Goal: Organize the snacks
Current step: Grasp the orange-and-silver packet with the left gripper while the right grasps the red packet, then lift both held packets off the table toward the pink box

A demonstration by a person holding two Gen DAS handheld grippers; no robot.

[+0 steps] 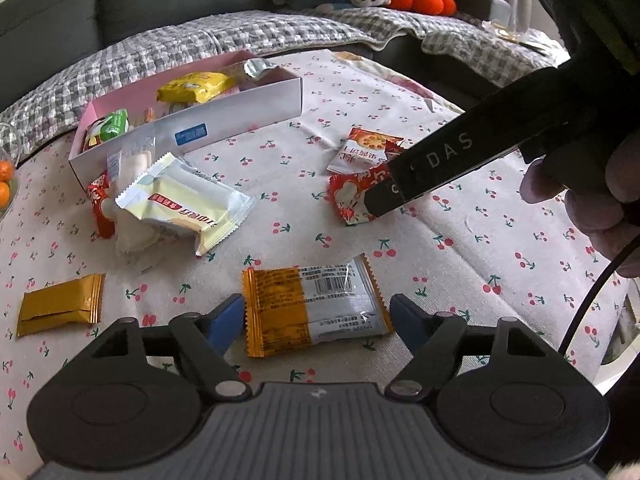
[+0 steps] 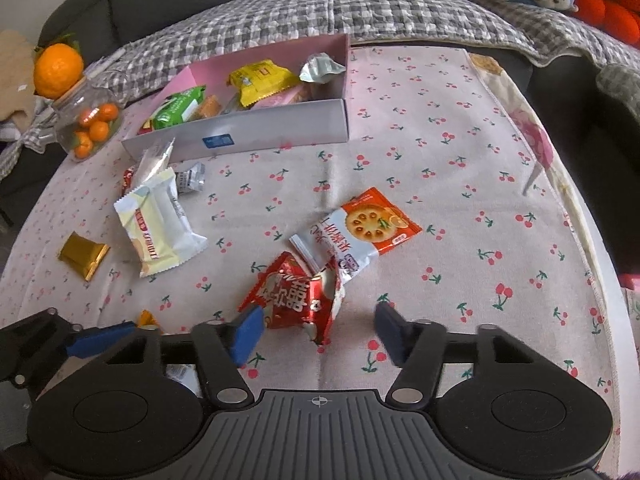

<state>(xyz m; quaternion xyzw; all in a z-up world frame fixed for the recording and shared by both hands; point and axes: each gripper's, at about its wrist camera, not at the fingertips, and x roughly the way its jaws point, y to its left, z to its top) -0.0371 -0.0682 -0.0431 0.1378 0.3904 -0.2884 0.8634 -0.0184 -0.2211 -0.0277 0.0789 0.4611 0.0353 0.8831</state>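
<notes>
Both tongs gape, released: left tongs straddle the orange packet, right tongs the red packet. Crinkly foil could perhaps slip free.

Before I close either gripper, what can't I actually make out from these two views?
- Red snack packet: left wrist view, right gripper's finger covers its right end.
- Box contents: both views, near wall hides the lower layer.
- Orange-and-silver packet: right wrist view shows only a sliver behind the left gripper.
- Packet print: too small and blurred throughout.
- Right gripper: contact with the packet unclear.
</notes>
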